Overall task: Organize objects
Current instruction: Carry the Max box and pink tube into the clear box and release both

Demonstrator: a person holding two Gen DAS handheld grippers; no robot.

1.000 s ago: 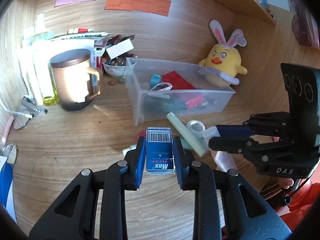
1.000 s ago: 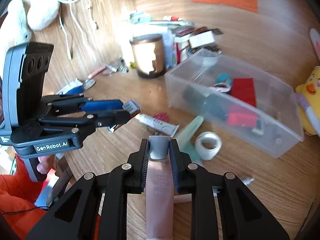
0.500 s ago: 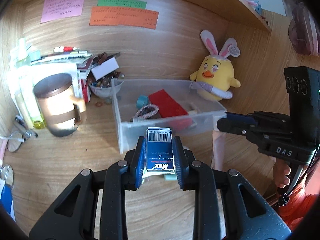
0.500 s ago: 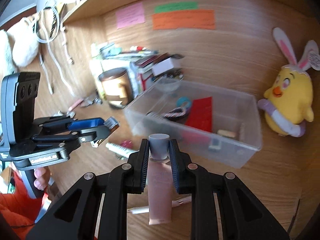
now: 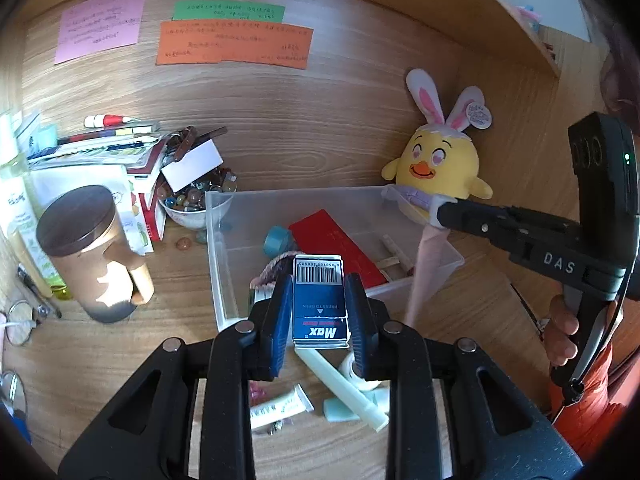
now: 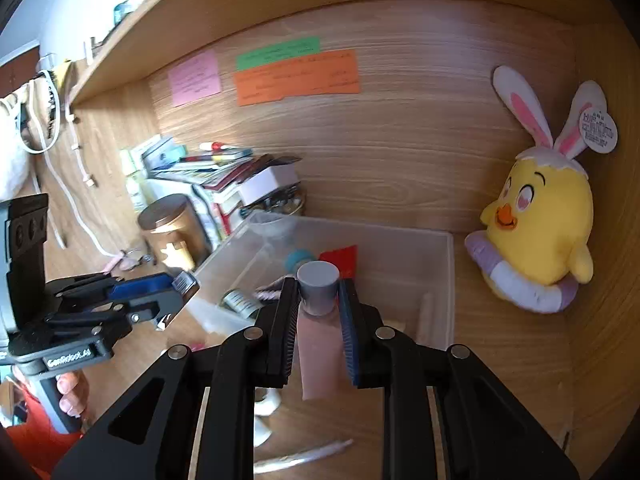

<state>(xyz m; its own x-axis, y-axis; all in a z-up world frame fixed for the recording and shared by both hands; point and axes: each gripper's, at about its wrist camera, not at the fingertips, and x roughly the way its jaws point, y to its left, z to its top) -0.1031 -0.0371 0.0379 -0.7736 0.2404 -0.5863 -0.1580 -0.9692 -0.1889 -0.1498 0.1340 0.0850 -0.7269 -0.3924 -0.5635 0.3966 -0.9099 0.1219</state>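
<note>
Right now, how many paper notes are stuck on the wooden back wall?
3: a pink note at left, a green note above an orange note to its right. Others may be outside the view.

home desk nook, sticky notes (image 5: 234,42), plush chick (image 5: 438,160)

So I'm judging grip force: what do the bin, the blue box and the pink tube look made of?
Clear bin: translucent, likely rigid plastic; its contents show through. Blue box: probably printed cardboard, with barcode and "press to open" flap. Pink tube: seemingly soft matte plastic with a flat end and grey cap.
</note>
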